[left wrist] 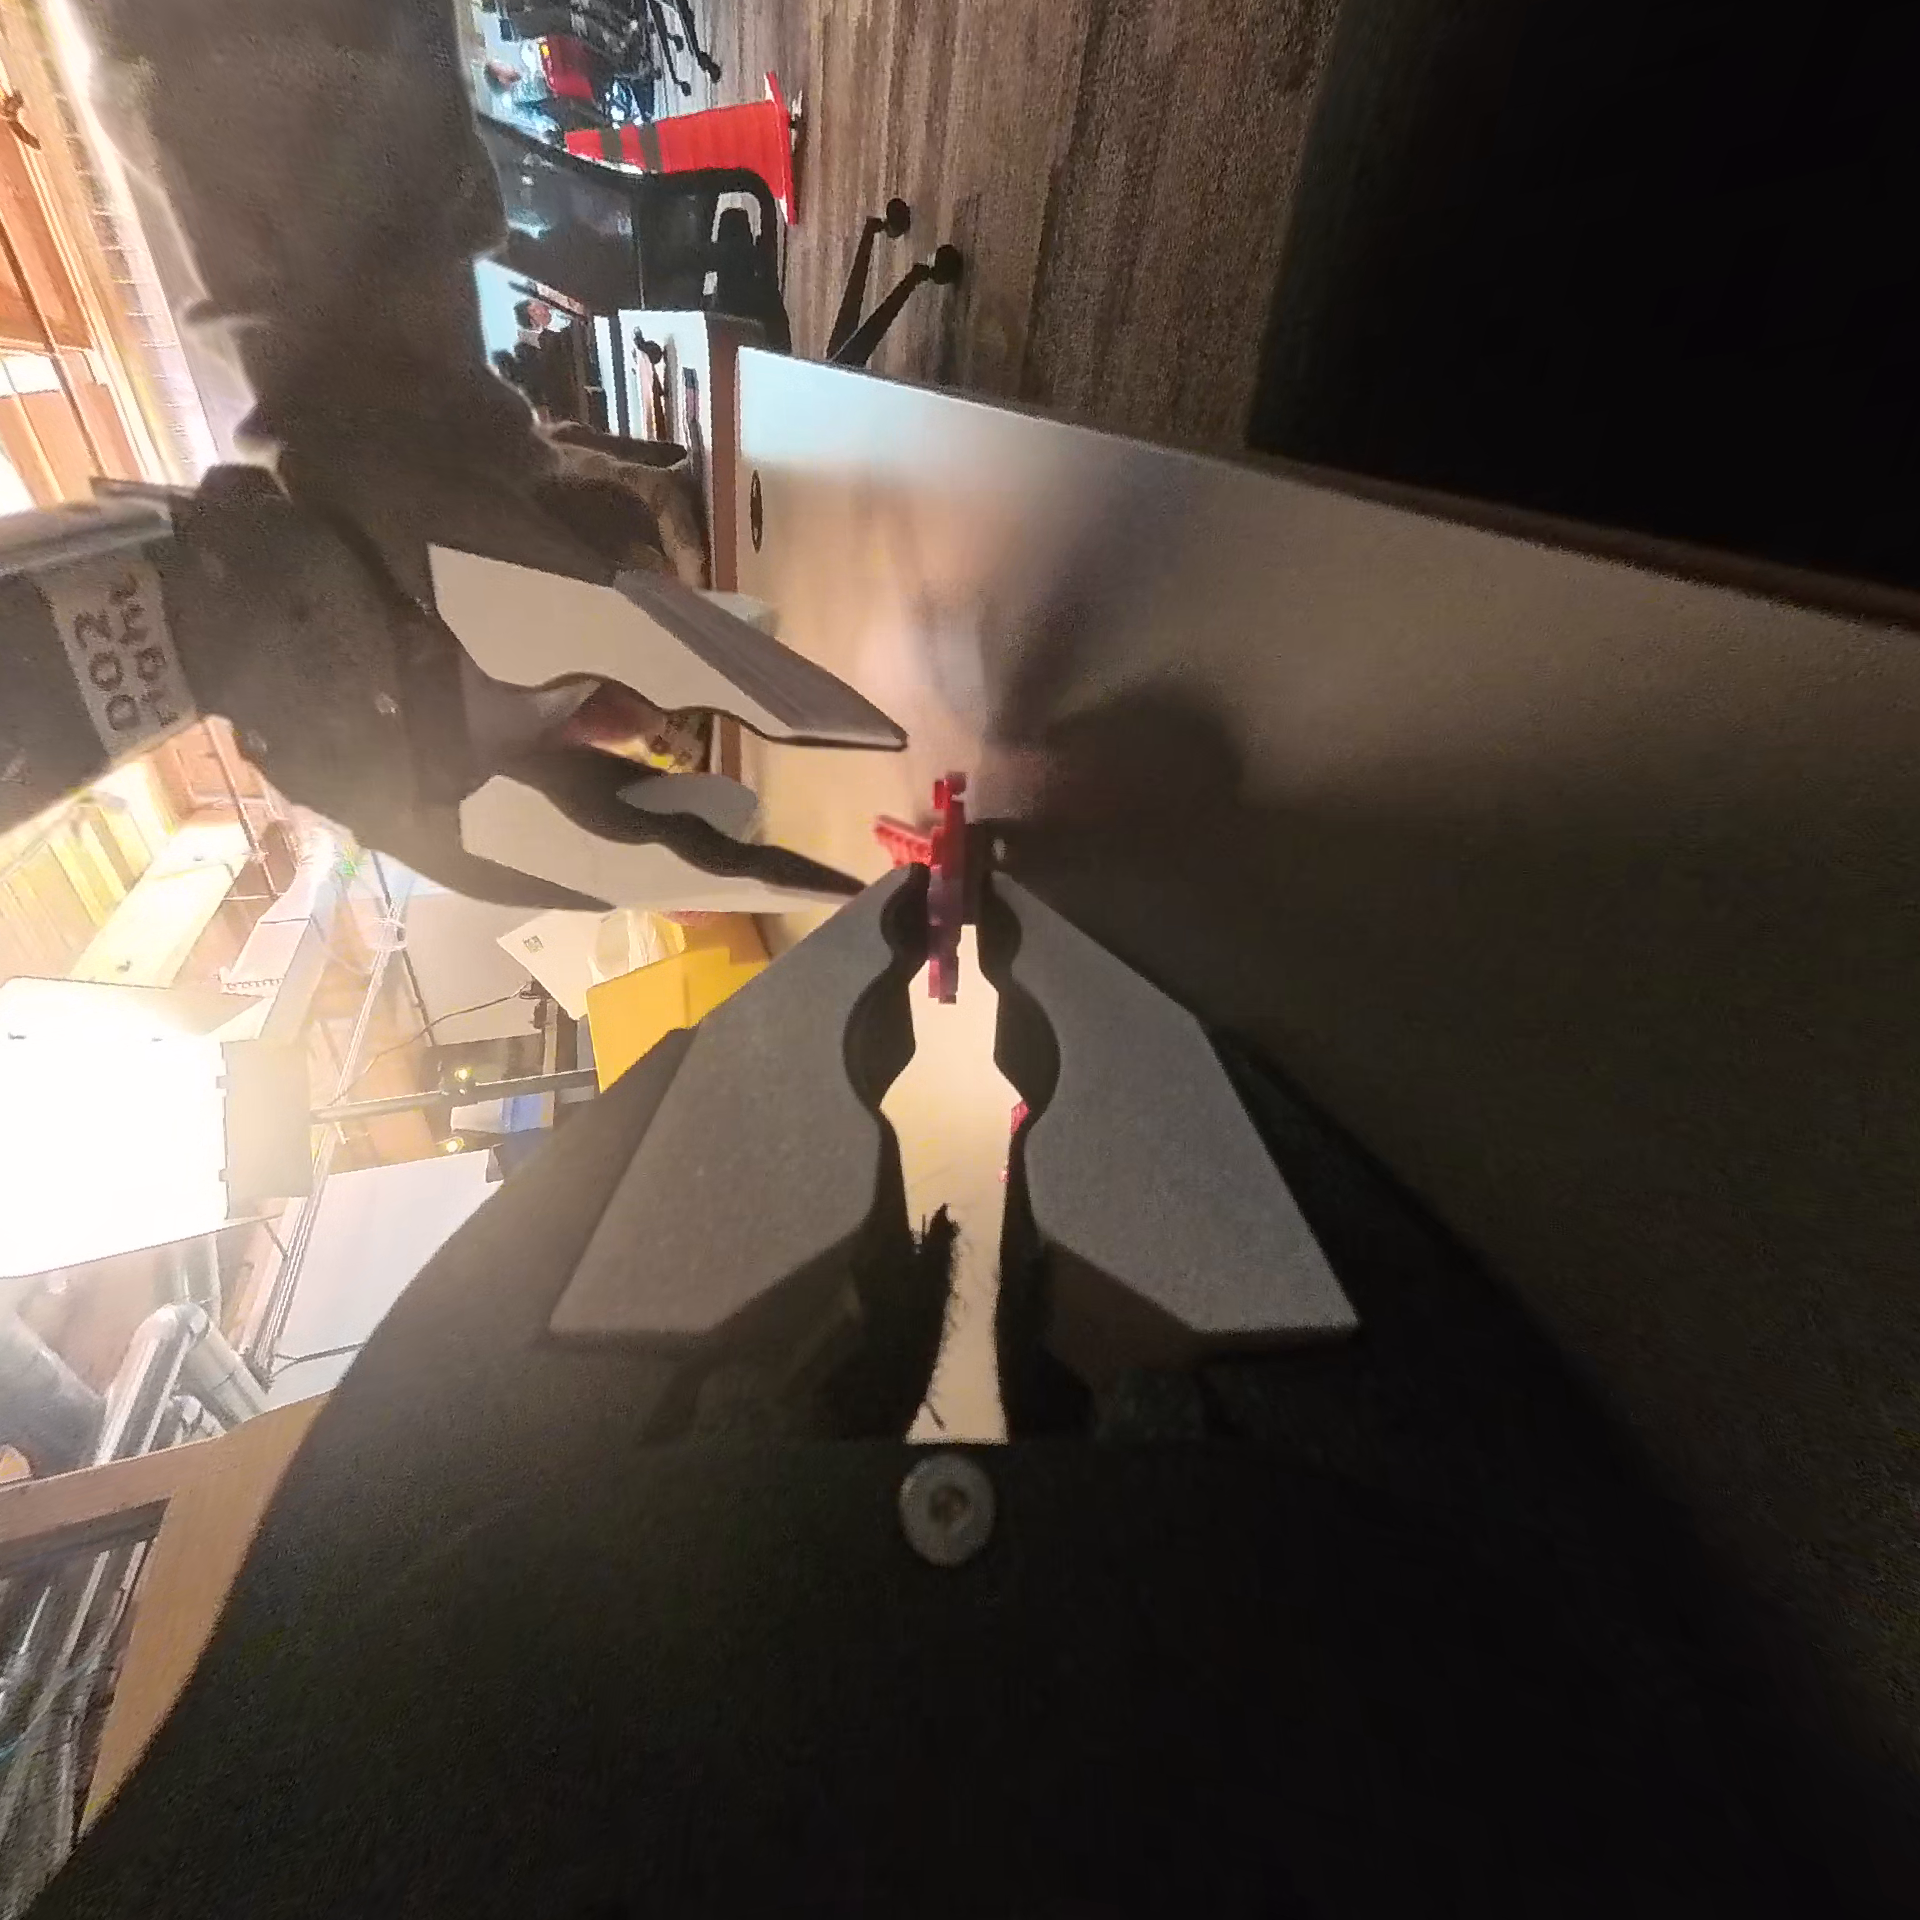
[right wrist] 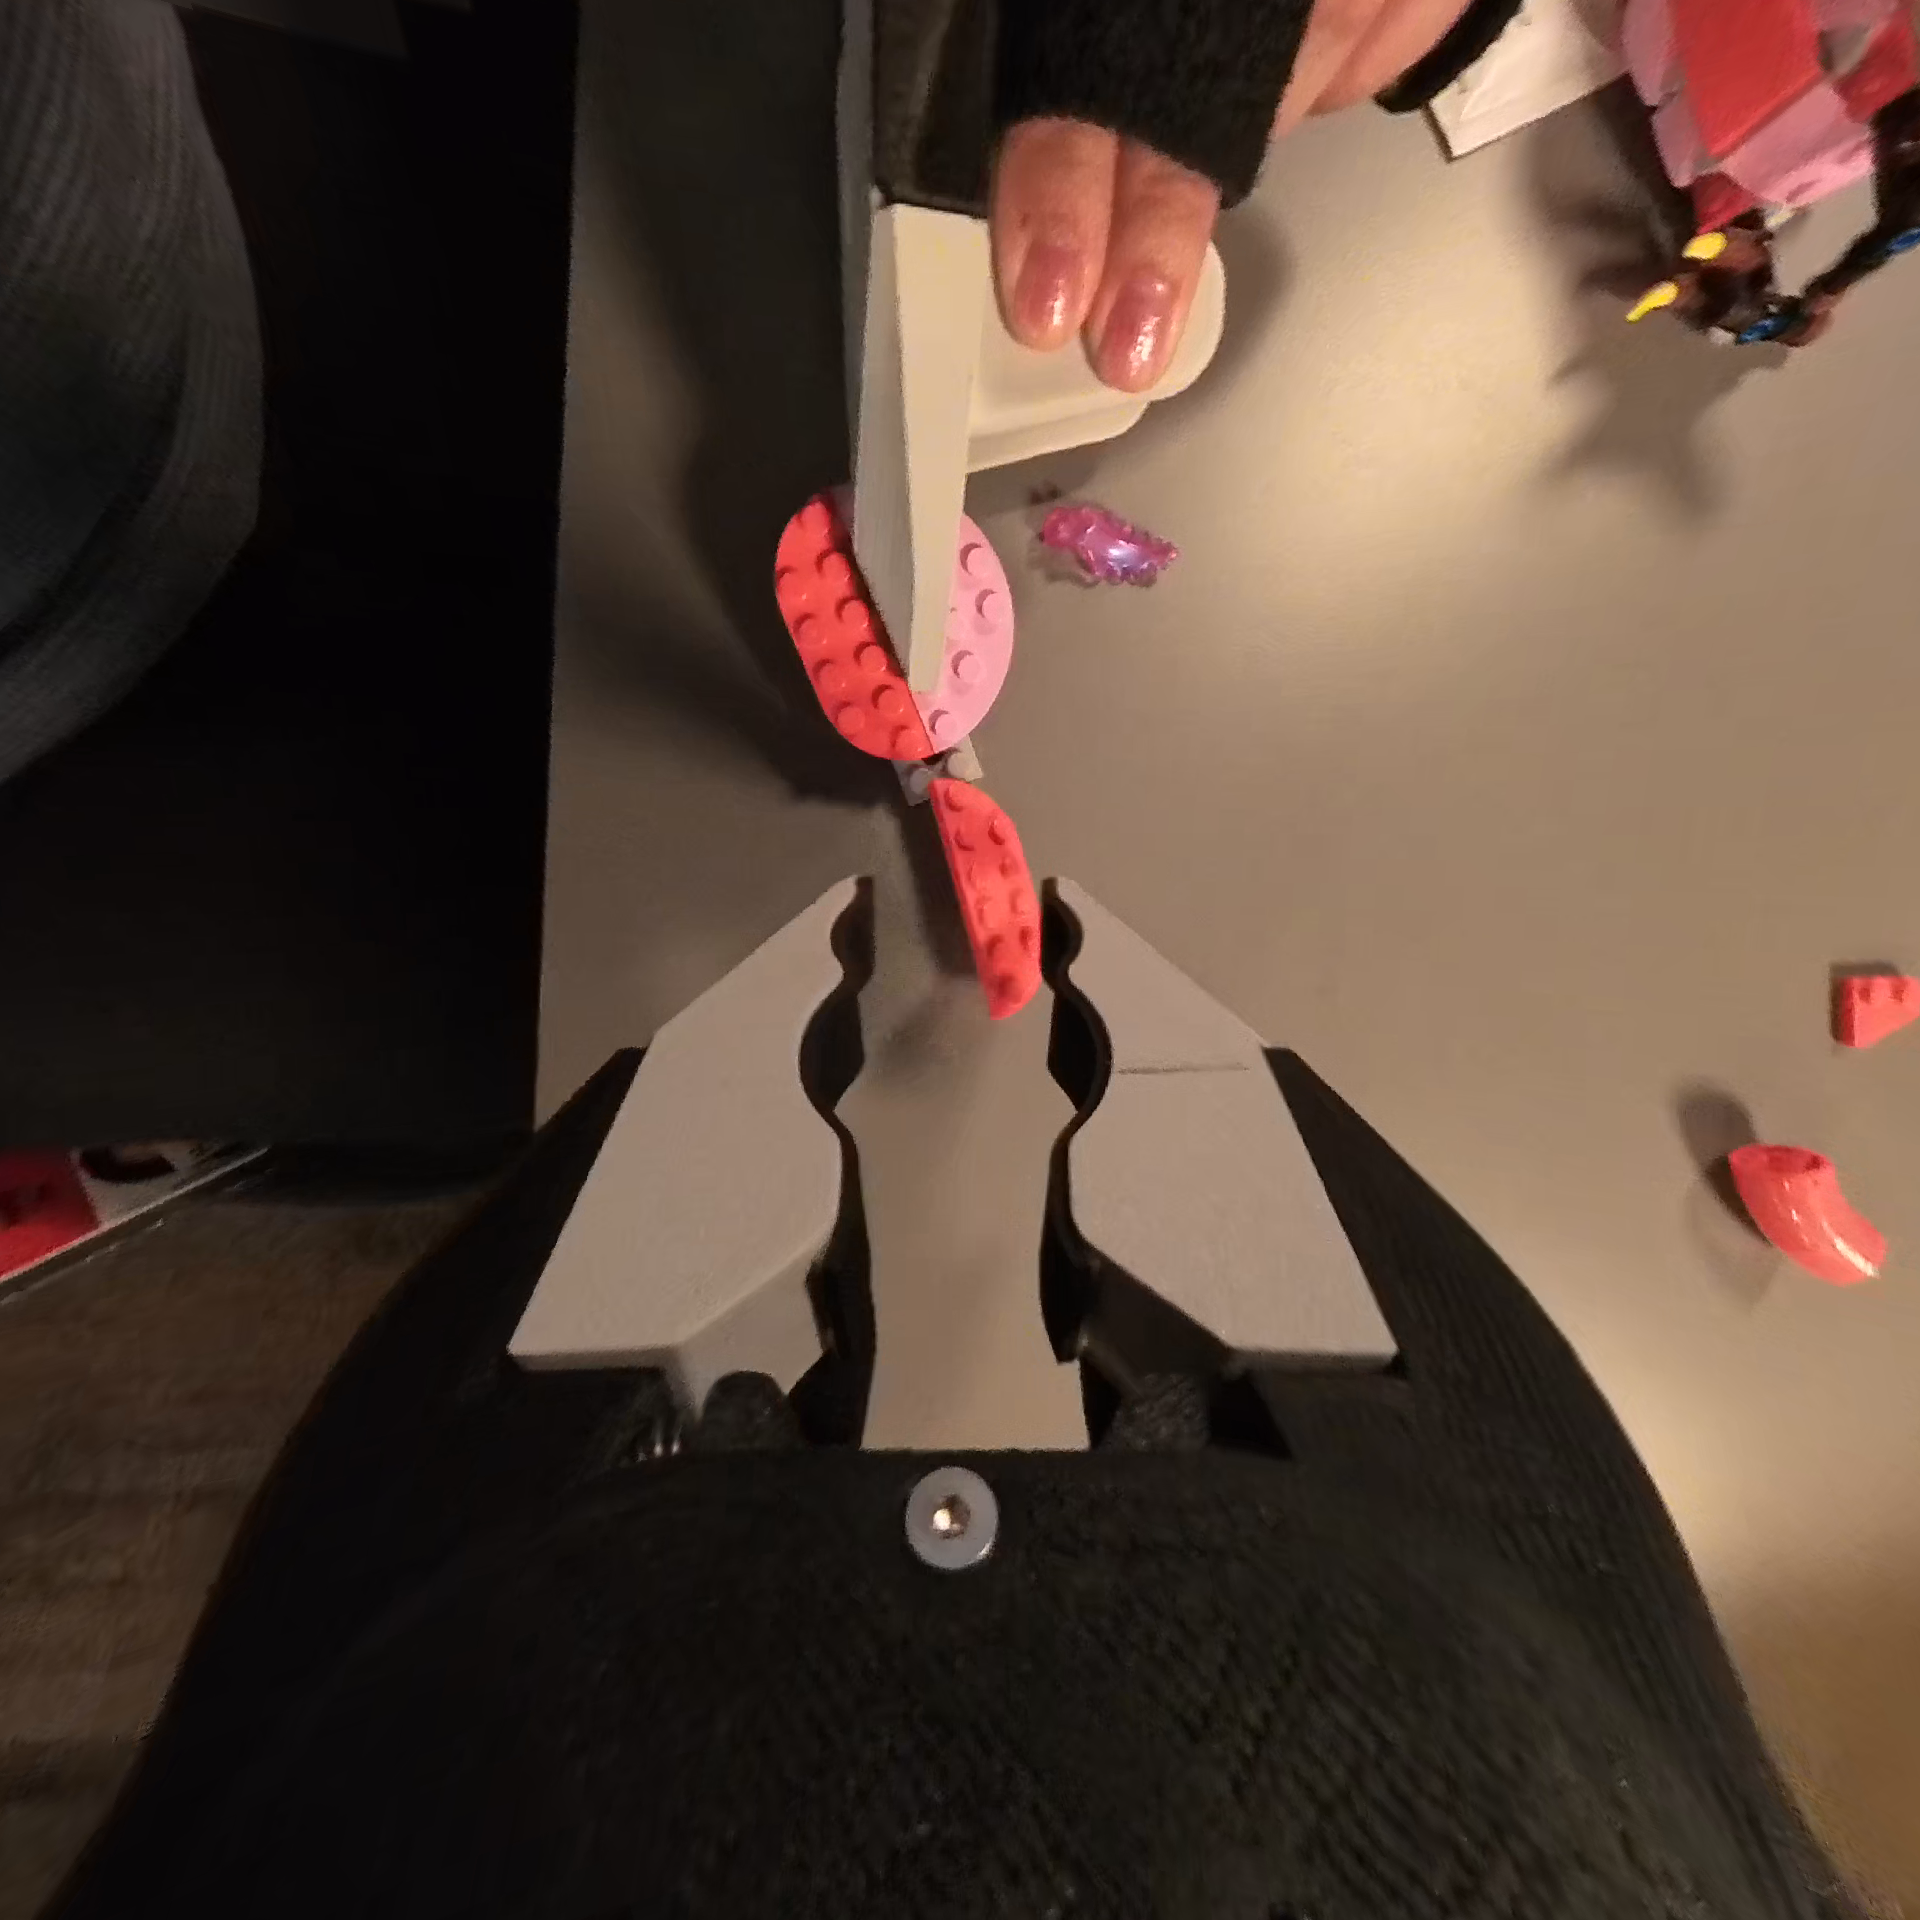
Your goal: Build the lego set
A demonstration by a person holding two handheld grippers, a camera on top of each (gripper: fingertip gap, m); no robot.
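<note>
The left gripper (left wrist: 951,894) pinches the red-and-pink brick disc (right wrist: 831,634) edge-on above the grey table (right wrist: 1455,831). A red half-round plate (right wrist: 987,904) hangs joined below it, between the right gripper's (right wrist: 956,914) spread fingers, unpressed. Loose red pieces (right wrist: 1808,1216) lie at right.

Red half-round plate (right wrist: 992,904) between open right fingers (right wrist: 1101,935).

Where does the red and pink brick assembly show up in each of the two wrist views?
Left wrist view: the brick assembly is centre frame, seen edge-on, clamped between the left gripper's fingertips.
Right wrist view: it is upper centre, seen flat, its lower red half-round reaching between the right gripper's open tips.
Shared landmark: the grey table.
</note>
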